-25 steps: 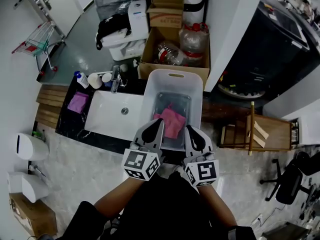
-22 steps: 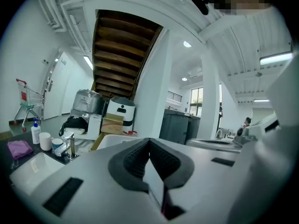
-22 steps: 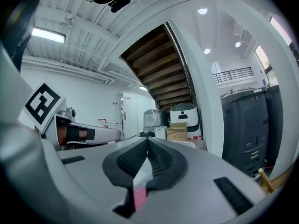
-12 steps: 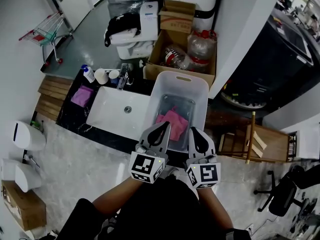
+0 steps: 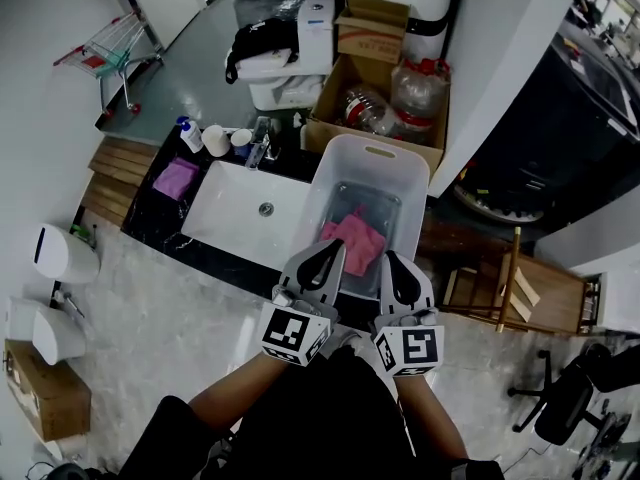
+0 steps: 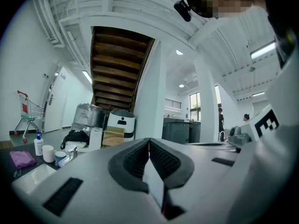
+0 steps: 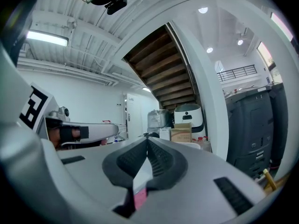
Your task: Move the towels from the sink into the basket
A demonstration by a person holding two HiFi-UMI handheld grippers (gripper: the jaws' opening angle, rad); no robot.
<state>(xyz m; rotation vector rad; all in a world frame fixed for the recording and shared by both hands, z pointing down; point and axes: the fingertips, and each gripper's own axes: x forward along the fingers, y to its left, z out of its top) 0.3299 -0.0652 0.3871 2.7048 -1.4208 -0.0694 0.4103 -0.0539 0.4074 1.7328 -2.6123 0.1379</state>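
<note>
The white basket (image 5: 335, 163) stands right of the white sink (image 5: 230, 213) on the dark counter. A pink towel (image 5: 352, 238) lies crumpled on the basket's floor. The sink basin shows no towel. A purple cloth (image 5: 176, 178) lies on the counter left of the sink, also seen as the purple cloth (image 6: 21, 158) in the left gripper view. My left gripper (image 5: 330, 249) and right gripper (image 5: 391, 260) hover side by side over the basket's near rim. Both are shut with nothing between the jaws, as my left gripper (image 6: 149, 142) and right gripper (image 7: 147, 142) show.
Behind the sink are a faucet (image 5: 262, 148), a soap bottle (image 5: 188, 133) and cups (image 5: 215, 140). A cardboard box of plastic bottles (image 5: 375, 108) stands behind the basket. A wooden frame (image 5: 500, 273) is at the right, a shopping trolley (image 5: 115, 43) far left.
The head view has shifted, so sink and basket sit further right in the picture. Both grippers stay shut at the basket's near rim; the pink towel has not moved.
</note>
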